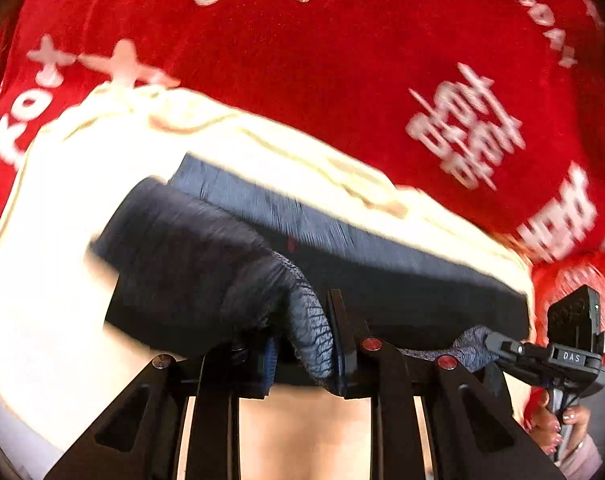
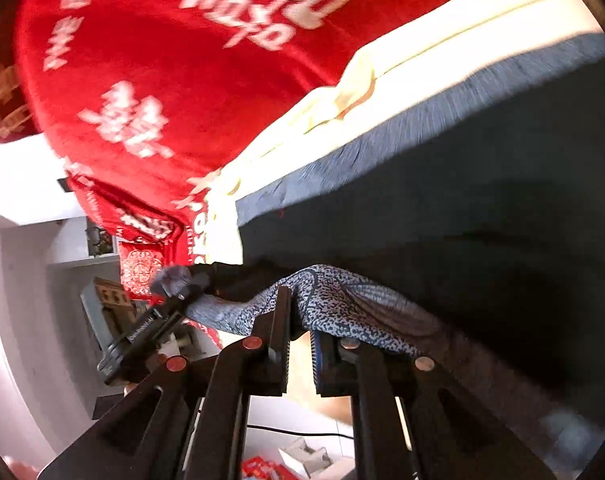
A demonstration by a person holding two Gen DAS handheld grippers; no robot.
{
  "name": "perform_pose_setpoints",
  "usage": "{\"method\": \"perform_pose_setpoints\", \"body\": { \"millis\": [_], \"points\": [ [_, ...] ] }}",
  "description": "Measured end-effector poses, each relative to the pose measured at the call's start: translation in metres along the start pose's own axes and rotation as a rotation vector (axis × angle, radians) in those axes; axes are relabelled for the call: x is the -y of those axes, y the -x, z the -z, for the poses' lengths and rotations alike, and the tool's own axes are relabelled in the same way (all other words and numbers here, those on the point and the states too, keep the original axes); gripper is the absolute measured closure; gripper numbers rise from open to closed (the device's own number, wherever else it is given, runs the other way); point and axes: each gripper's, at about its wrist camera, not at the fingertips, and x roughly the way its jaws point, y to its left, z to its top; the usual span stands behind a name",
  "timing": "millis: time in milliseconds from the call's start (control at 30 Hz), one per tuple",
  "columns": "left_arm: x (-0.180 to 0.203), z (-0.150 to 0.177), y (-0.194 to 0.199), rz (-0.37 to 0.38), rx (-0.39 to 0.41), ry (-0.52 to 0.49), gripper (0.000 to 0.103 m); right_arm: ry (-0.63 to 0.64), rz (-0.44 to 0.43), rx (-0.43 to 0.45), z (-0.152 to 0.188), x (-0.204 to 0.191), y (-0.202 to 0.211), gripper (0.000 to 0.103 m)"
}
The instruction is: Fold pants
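The dark navy pants hang lifted and partly doubled over, with a speckled blue inner hem showing. In the left wrist view my left gripper is shut on a bunched fold of that hem. To the right, my right gripper pinches the same edge, with a hand on its handle. The right wrist view shows my right gripper shut on the speckled edge of the pants. The left gripper grips the cloth further left. The image is motion-blurred.
Under the pants lies a cream cloth on a red blanket with white lettering. Past the blanket's edge stand white shelves, and boxes lie on the floor.
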Motion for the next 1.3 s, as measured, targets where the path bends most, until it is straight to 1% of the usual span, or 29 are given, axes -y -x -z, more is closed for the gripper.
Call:
{"method": "perform_pose_setpoints", "body": {
  "millis": [33,100,133,167,233,267,300,333,367,400,433,500,567,600,633,667,733,767,800,833,900,933,967,1033,1067,1100,1133,1233,1300],
  "points": [
    [0.001,-0.013,-0.017,-0.016,-0.003,0.002,0.079,0.004,0.019,-0.019,-0.013,0.006,-0.011,0.092],
    [0.001,-0.031,-0.048,-0.078,-0.009,-0.009,0.077,-0.011,0.037,-0.056,-0.045,0.021,-0.033,0.092],
    [-0.002,-0.037,-0.065,-0.114,-0.027,-0.007,0.074,-0.019,0.043,-0.064,-0.051,0.028,-0.04,0.092],
    [-0.006,-0.041,-0.081,-0.142,-0.049,-0.004,0.072,-0.034,0.053,-0.079,-0.061,0.035,-0.049,0.092],
    [-0.012,-0.047,-0.095,-0.153,-0.064,0.023,0.07,-0.048,0.058,-0.093,-0.075,0.044,-0.061,0.092],
    [-0.013,-0.049,-0.096,-0.15,-0.062,0.04,0.069,-0.04,0.061,-0.096,-0.077,0.043,-0.062,0.091],
    [-0.014,-0.051,-0.092,-0.145,-0.066,0.056,0.066,-0.028,0.066,-0.106,-0.077,0.041,-0.062,0.087],
    [-0.014,-0.052,-0.086,-0.14,-0.063,0.063,0.053,-0.01,0.07,-0.113,-0.076,0.035,-0.06,0.076],
    [-0.012,-0.053,-0.079,-0.14,-0.051,0.06,0.045,0.032,0.077,-0.107,-0.073,0.024,-0.055,0.066],
    [-0.011,-0.052,-0.068,-0.156,-0.031,0.048,0.028,0.063,0.08,-0.099,-0.069,0.016,-0.049,0.044],
    [-0.008,-0.051,-0.053,-0.186,0.002,0.027,0.021,0.104,0.094,-0.081,-0.064,0.004,-0.042,0.035],
    [-0.003,-0.048,-0.039,-0.192,0.022,-0.005,0.021,0.203,0.131,-0.035,-0.05,-0.021,-0.028,0.035],
    [0.001,-0.038,-0.033,-0.205,0.015,-0.025,0.021,0.289,0.142,-0.036,-0.036,-0.043,-0.03,0.048],
    [0.006,-0.035,-0.035,-0.215,0.01,-0.045,0.021,0.325,0.161,-0.054,-0.032,-0.049,-0.037,0.061],
    [0.011,-0.033,-0.043,-0.233,0.004,-0.069,0.021,0.364,0.195,-0.077,-0.029,-0.054,-0.047,0.064],
    [0.017,-0.032,-0.055,-0.254,-0.003,-0.08,0.021,0.409,0.244,-0.104,-0.027,-0.058,-0.065,0.064],
    [0.022,-0.03,-0.076,-0.271,-0.018,-0.082,0.021,0.457,0.302,-0.11,-0.029,-0.052,-0.083,0.065],
    [0.025,-0.029,-0.087,-0.289,-0.024,-0.081,0.021,0.482,0.363,-0.102,-0.033,-0.048,-0.096,0.065],
    [0.026,-0.026,-0.1,-0.324,-0.033,-0.081,0.021,0.482,0.437,-0.095,-0.04,-0.04,-0.106,0.065],
    [0.027,-0.025,-0.107,-0.353,-0.033,-0.087,0.021,0.463,0.45,-0.095,-0.046,-0.031,-0.107,0.072],
    [0.031,-0.022,-0.113,-0.392,-0.006,-0.119,0.021,0.388,0.37,-0.08,-0.054,-0.027,-0.098,0.072],
    [0.035,-0.021,-0.112,-0.409,-0.006,-0.14,0.021,0.372,0.33,-0.062,-0.053,-0.027,-0.085,0.071],
    [0.036,-0.02,-0.11,-0.416,-0.011,-0.152,0.021,0.37,0.31,-0.05,-0.051,-0.028,-0.076,0.07],
    [0.039,-0.016,-0.106,-0.444,-0.037,-0.17,0.021,0.361,0.265,-0.028,-0.043,-0.027,-0.052,0.062],
    [0.042,-0.013,-0.102,-0.46,-0.048,-0.184,0.021,0.355,0.238,-0.01,-0.037,-0.025,-0.036,0.053],
    [0.045,-0.009,-0.097,-0.473,-0.049,-0.199,0.021,0.346,0.222,0.011,-0.032,-0.025,-0.022,0.046],
    [0.049,-0.003,-0.089,-0.477,-0.046,-0.215,0.021,0.328,0.209,0.036,-0.023,-0.02,-0.004,0.045],
    [0.061,0.015,-0.077,-0.447,-0.066,-0.236,0.021,0.27,0.205,0.08,-0.002,-0.006,0.031,0.045],
    [0.072,0.033,-0.072,-0.422,-0.096,-0.258,0.021,0.222,0.23,0.132,0.019,0.006,0.057,0.045]
  ]
}}
